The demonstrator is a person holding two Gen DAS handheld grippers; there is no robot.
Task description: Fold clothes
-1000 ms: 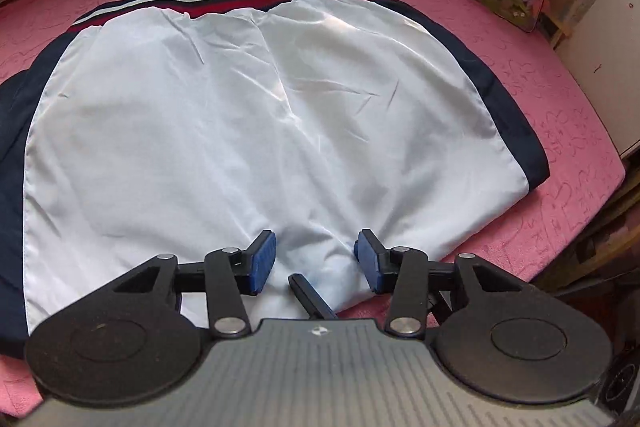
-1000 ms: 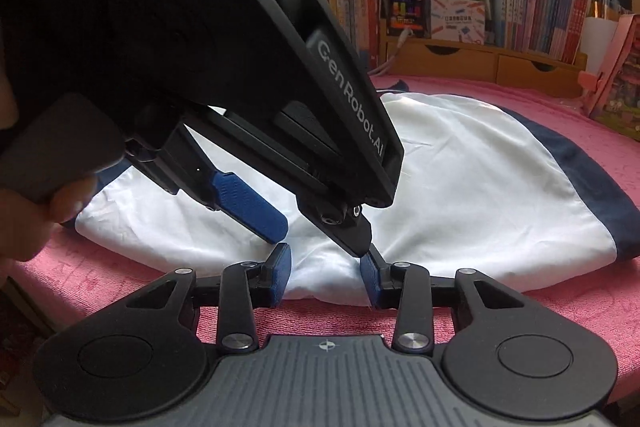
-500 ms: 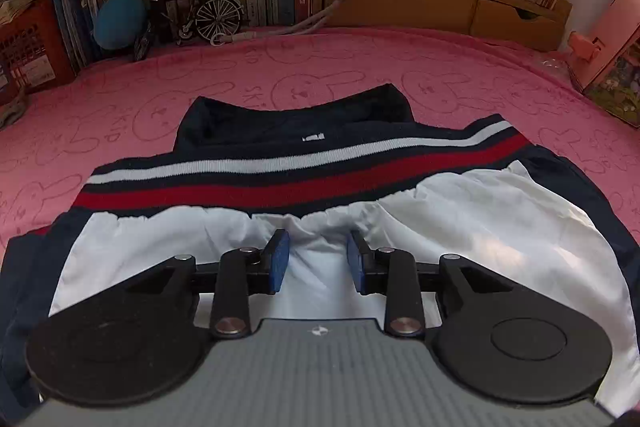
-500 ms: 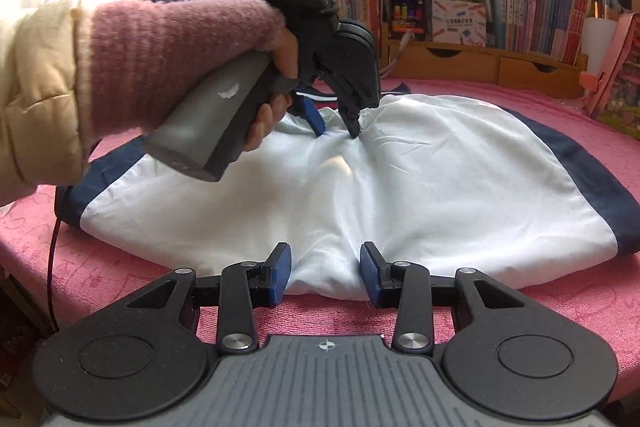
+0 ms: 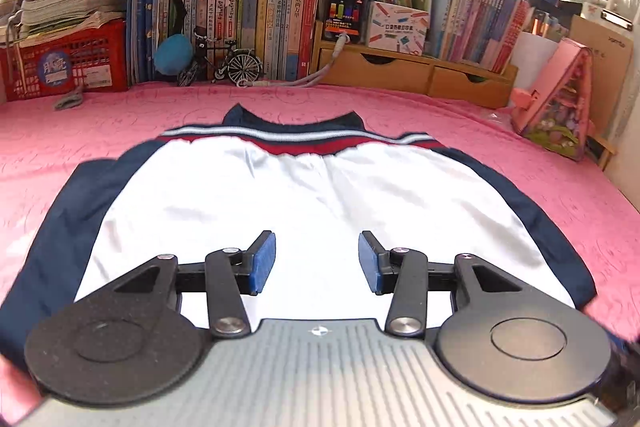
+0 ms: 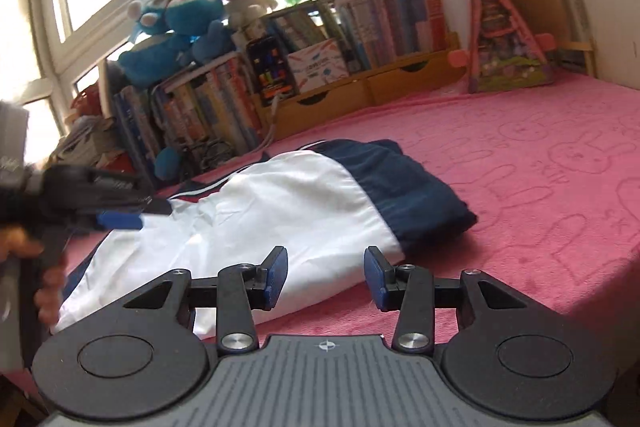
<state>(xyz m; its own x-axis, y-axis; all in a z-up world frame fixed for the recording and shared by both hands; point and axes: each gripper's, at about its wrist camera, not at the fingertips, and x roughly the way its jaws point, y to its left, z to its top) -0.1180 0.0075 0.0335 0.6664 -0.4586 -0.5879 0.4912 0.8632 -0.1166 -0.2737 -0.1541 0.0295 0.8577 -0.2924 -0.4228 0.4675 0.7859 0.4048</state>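
Note:
A white jacket (image 5: 304,203) with navy sides and a red and white band at its far end lies flat on the pink bedspread (image 5: 500,147). My left gripper (image 5: 317,263) hovers over the near white part, its jaws opening with nothing pinched between them. In the right wrist view the jacket (image 6: 288,203) lies left of centre, its navy side (image 6: 404,187) folded to the right. My right gripper (image 6: 326,277) stands at the near hem, jaws opening, pads apart from the cloth. The left gripper (image 6: 120,219), held by a hand (image 6: 44,291), hangs over the jacket's left part.
Books (image 5: 256,19), a red crate (image 5: 64,63), a model bicycle (image 5: 224,63) and wooden drawers (image 5: 412,75) line the far edge of the bed. Plush toys (image 6: 188,27) sit on top. A pink toy house (image 5: 560,99) stands at the right. The bed edge (image 6: 540,307) drops near my right gripper.
The left gripper reached out to the striped band, then drew back to the near white part. Both grippers' jaws stand wider. The right view has rolled and swung to the jacket's right side.

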